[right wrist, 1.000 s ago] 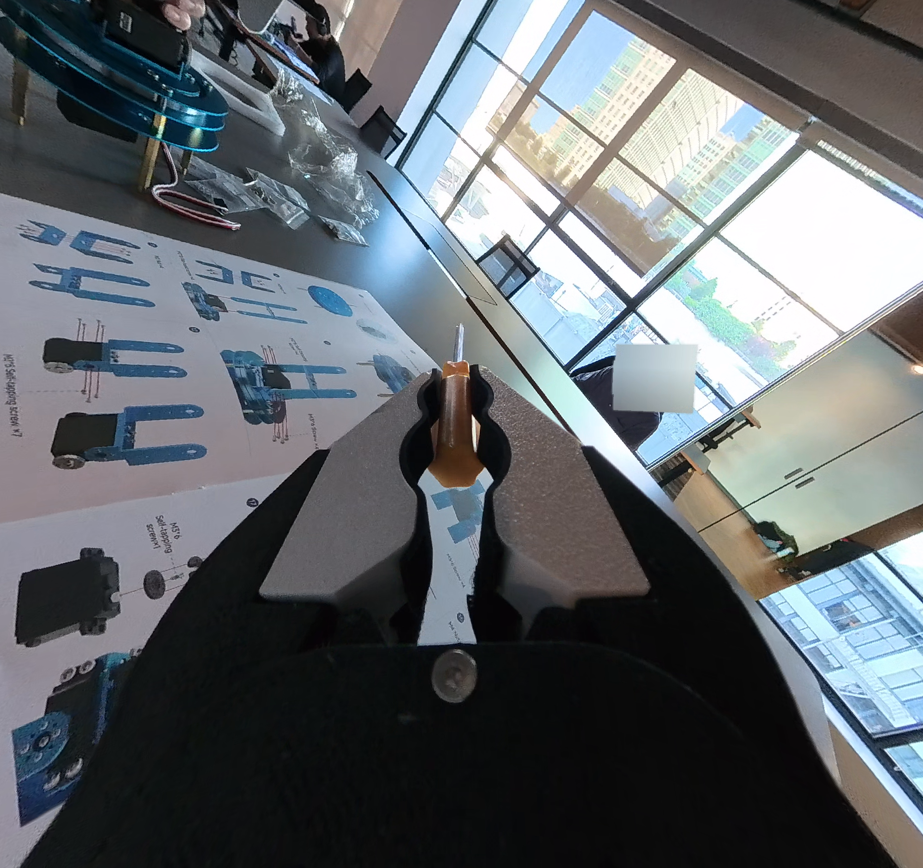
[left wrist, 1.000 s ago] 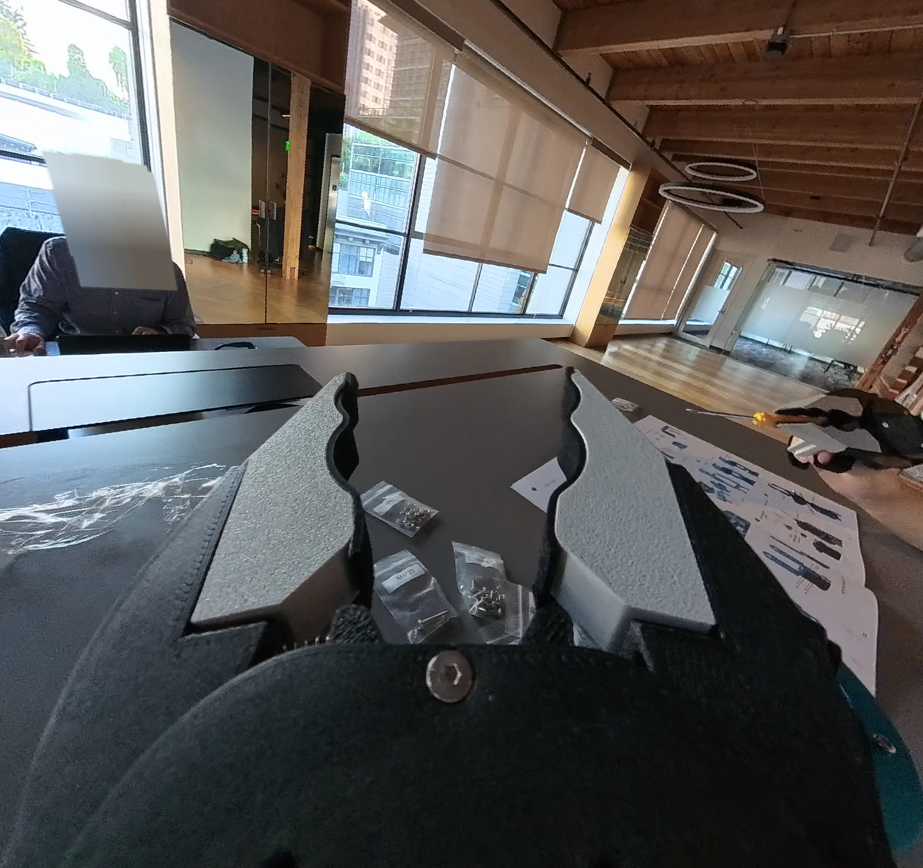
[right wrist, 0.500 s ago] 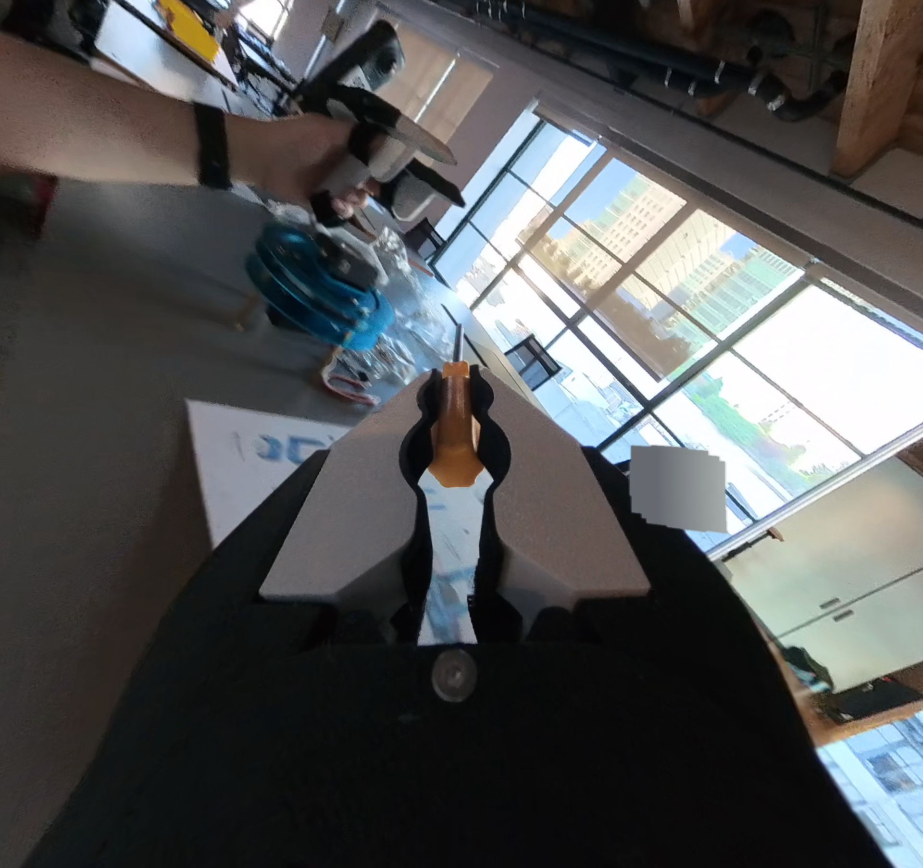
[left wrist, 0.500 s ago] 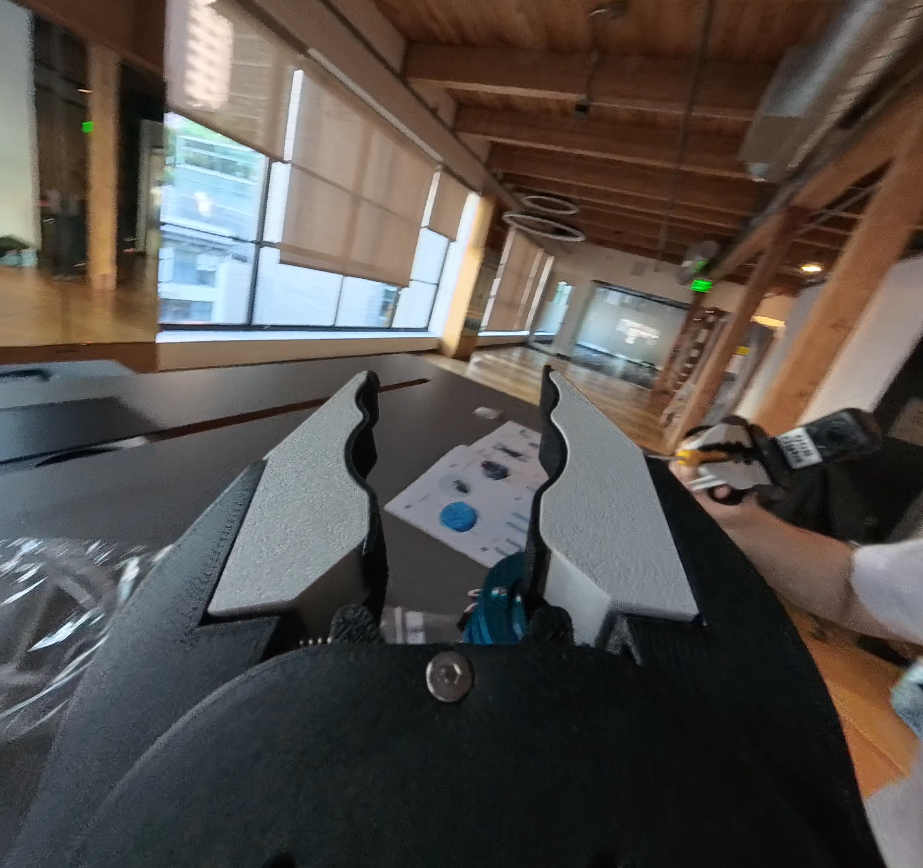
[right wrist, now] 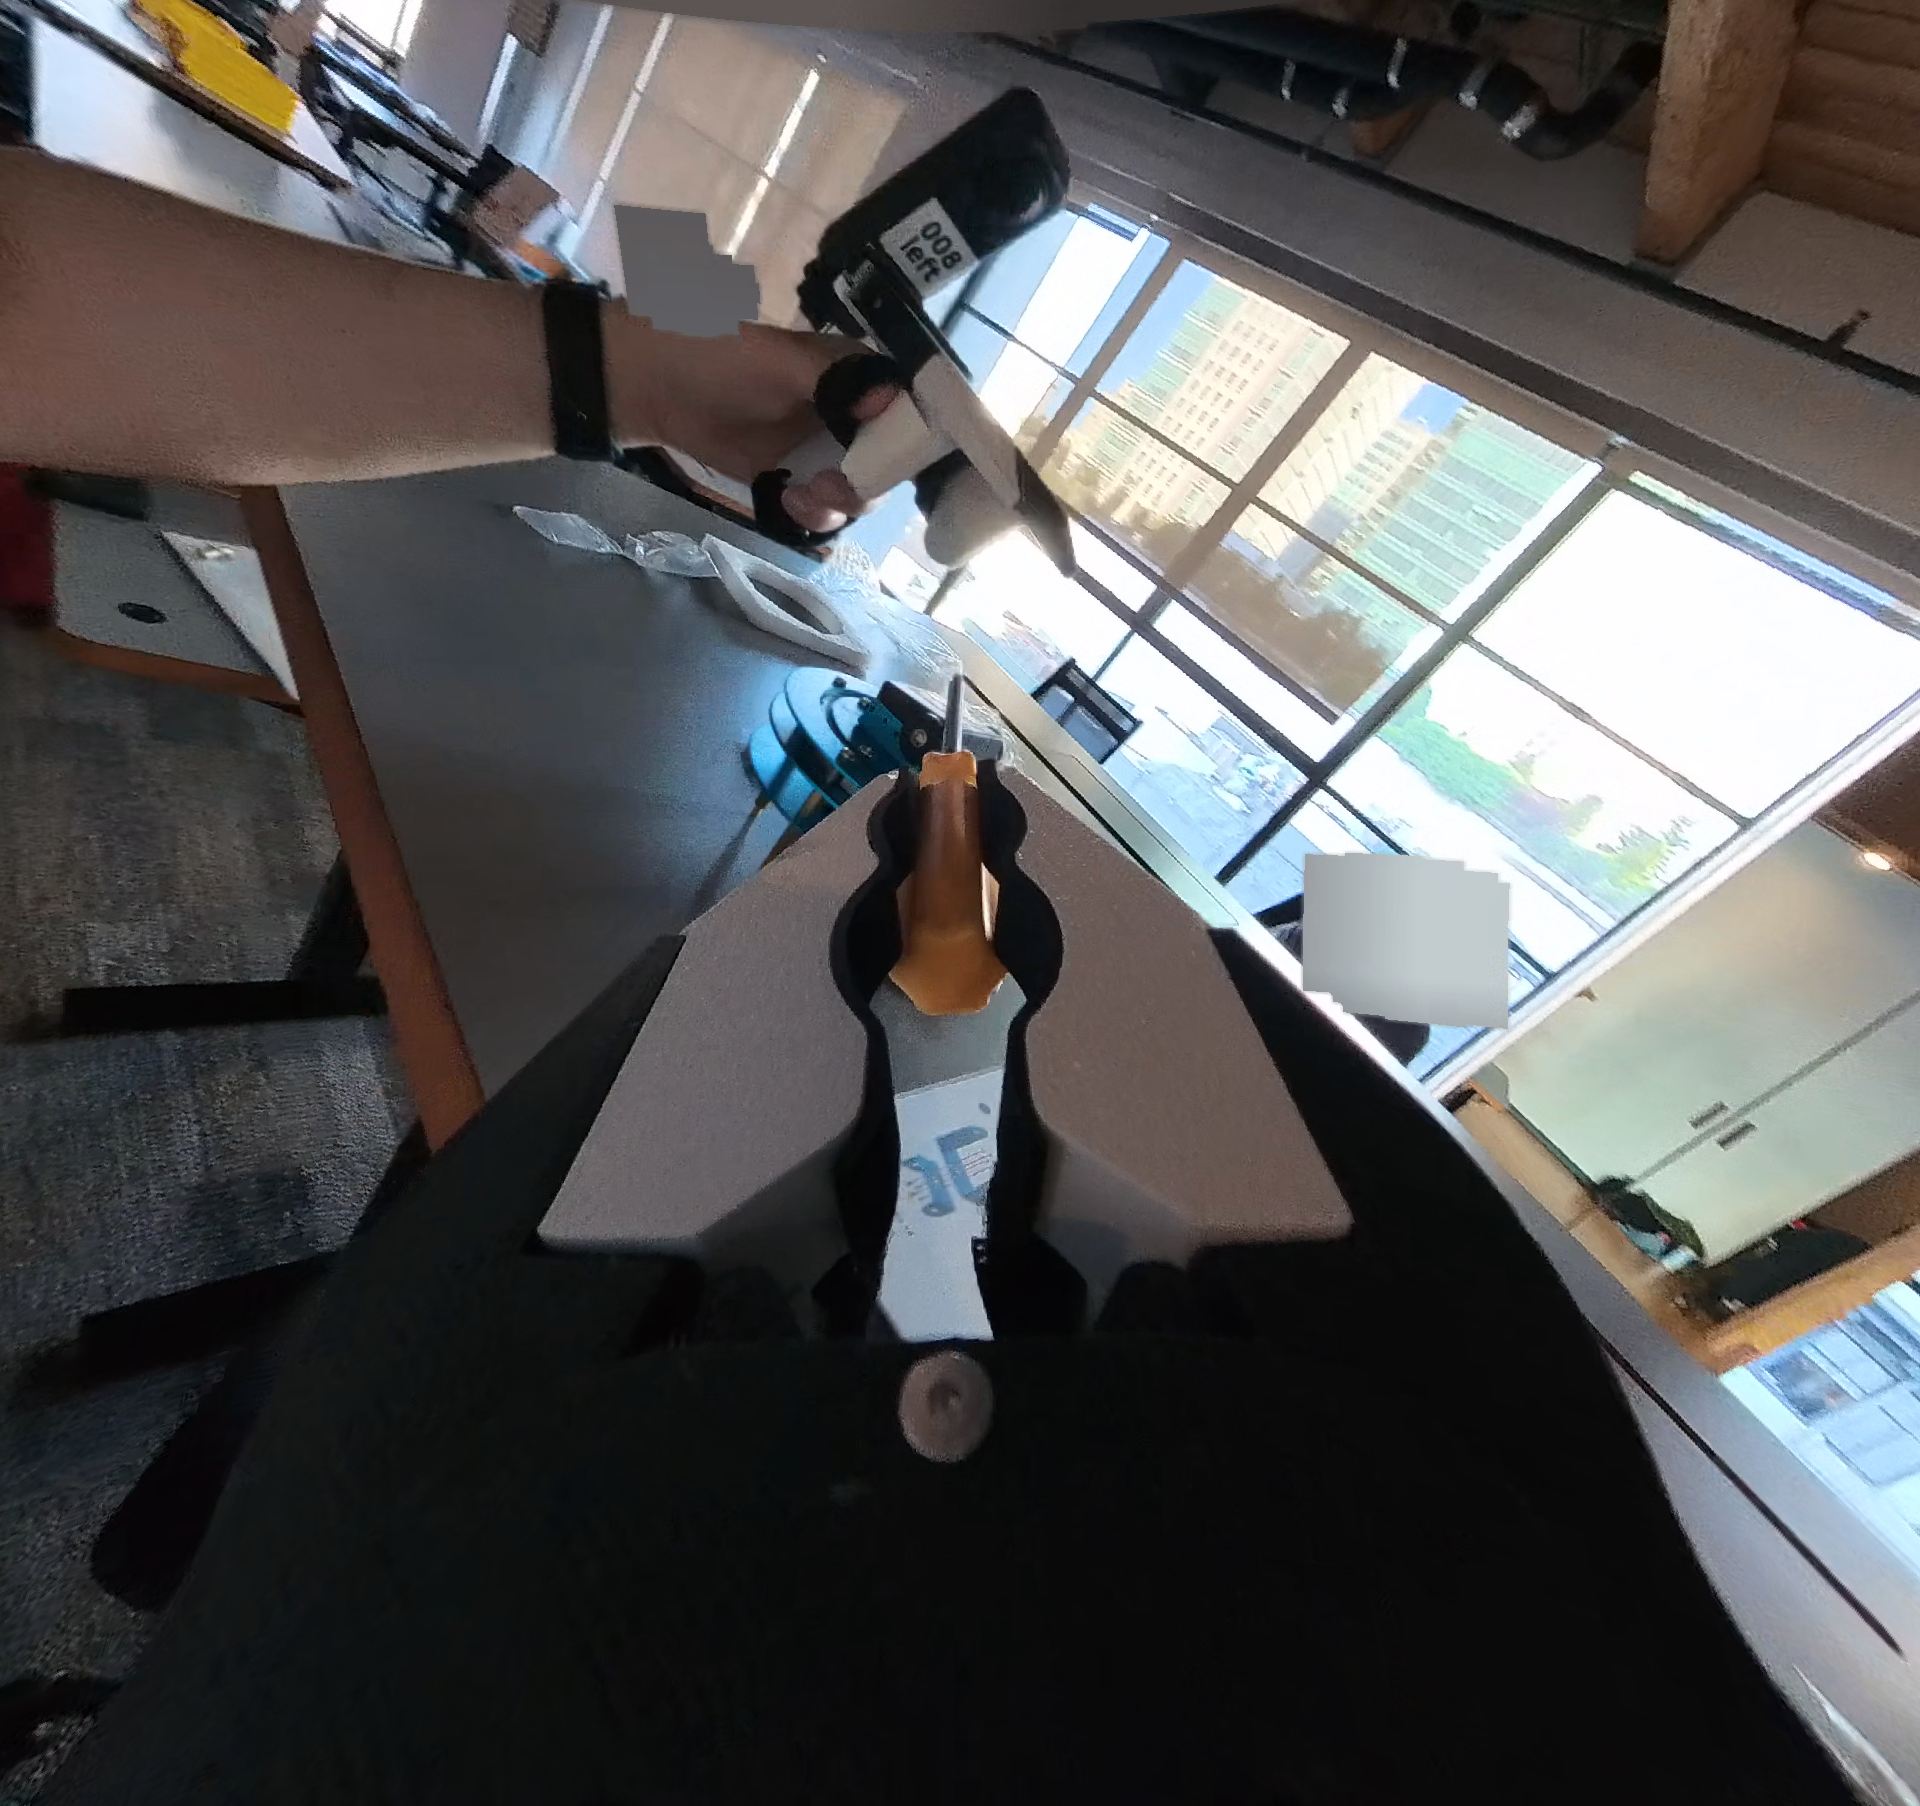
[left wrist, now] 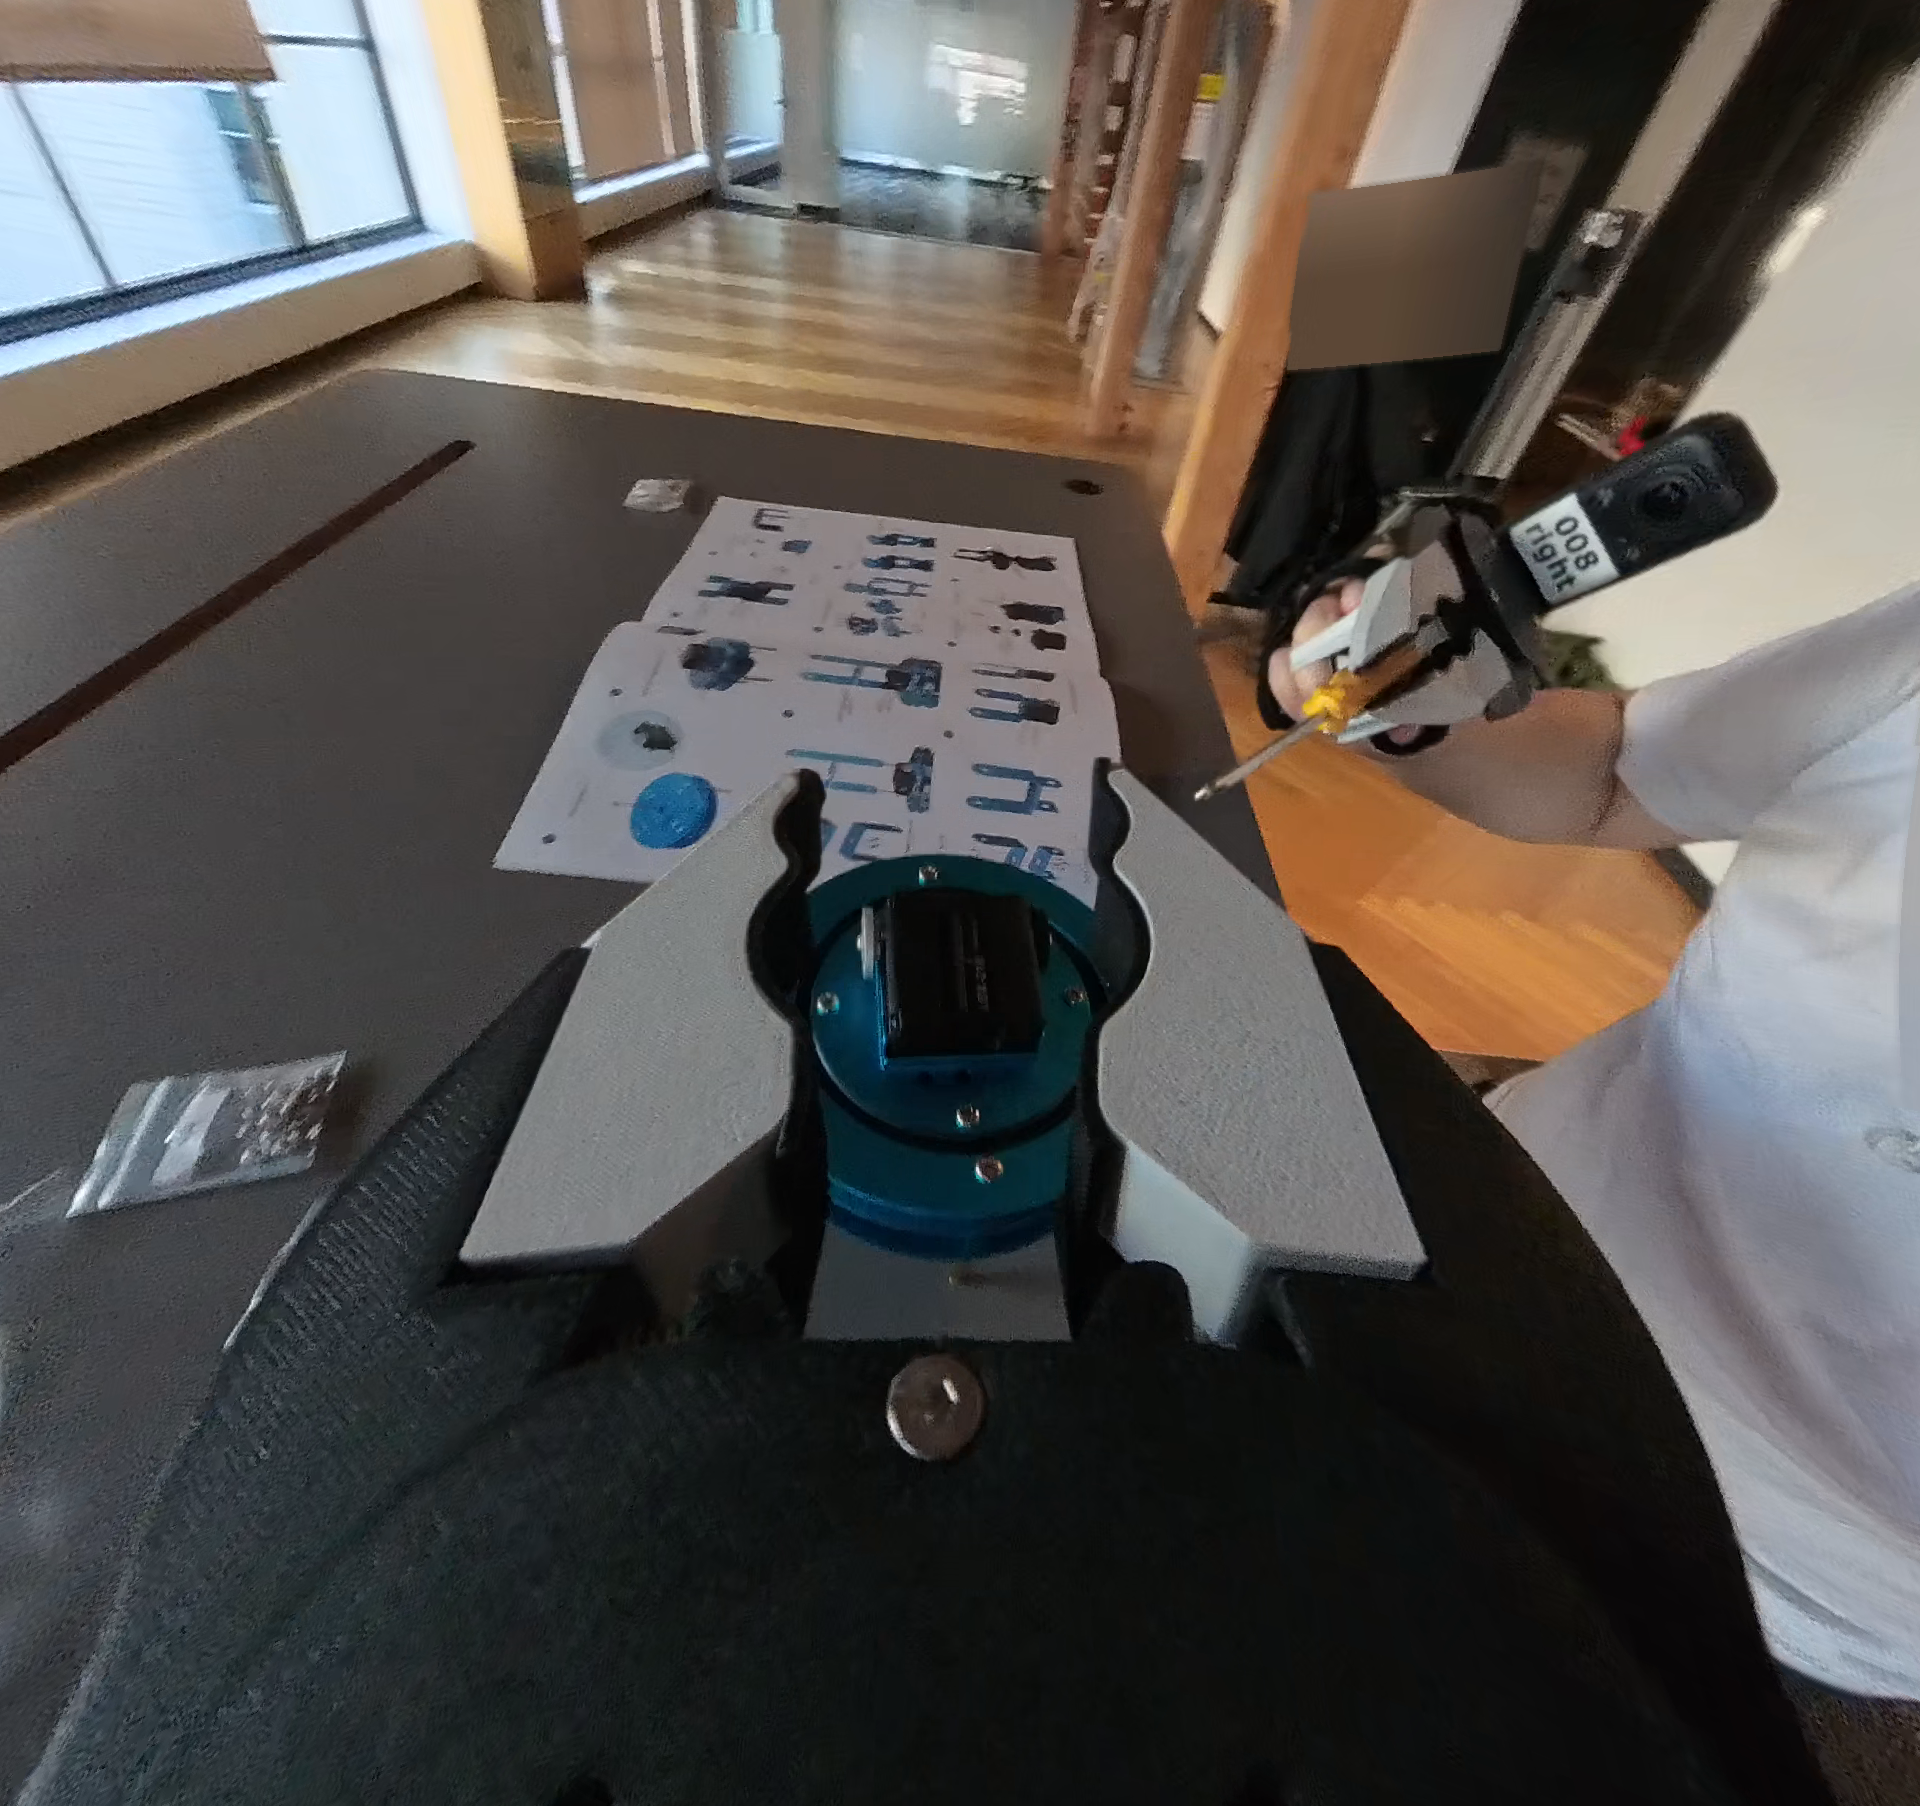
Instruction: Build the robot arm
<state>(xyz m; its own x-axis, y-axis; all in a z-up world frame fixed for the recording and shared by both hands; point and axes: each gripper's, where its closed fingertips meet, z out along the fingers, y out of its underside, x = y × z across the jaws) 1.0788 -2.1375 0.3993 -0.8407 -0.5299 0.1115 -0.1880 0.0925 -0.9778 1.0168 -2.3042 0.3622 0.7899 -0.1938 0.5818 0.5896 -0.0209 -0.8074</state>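
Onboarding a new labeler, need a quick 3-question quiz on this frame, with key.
1. True or false: the right gripper is shut on a screwdriver with an orange handle.
2. In the left wrist view, what shows between the open fingers of the left gripper? A) a blue round base carrying a black block B) a cup C) a laptop
3. Fill in: in the left wrist view, the small bag of screws lies on the table to the ___ of the fingers.

Key: 1 true; 2 A; 3 left.
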